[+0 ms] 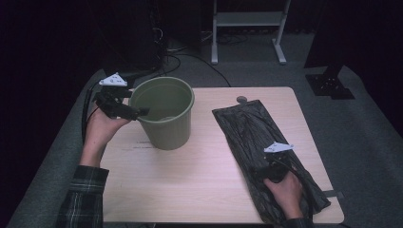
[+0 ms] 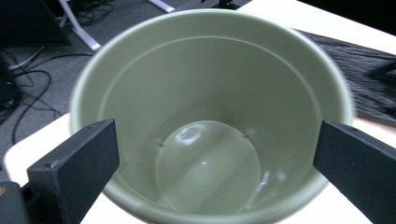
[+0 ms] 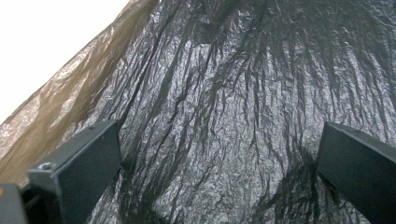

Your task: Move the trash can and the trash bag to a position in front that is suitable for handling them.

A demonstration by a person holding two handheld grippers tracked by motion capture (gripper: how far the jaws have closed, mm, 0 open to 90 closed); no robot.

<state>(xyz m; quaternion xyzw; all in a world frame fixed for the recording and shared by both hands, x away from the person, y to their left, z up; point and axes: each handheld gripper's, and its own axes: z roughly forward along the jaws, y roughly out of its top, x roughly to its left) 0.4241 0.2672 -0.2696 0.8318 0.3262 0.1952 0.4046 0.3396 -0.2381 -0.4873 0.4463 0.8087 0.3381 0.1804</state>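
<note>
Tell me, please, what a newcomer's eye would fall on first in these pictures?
Probably the green bucket, standing empty on the left part of the table, with the open left gripper at its rim. Next, the crinkled black plastic bag lying flat along the table's right side, with the right gripper held open just over its near end.

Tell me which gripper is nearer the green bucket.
Left. The left gripper is at the green bucket rim, jaws open; the right gripper is over the black bag, apart from it.

I count one round olive-green plastic bucket (image 1: 165, 113) just ahead of my left fingers, and one crinkled black plastic bag (image 1: 259, 142) lying flat under my right fingers.
</note>
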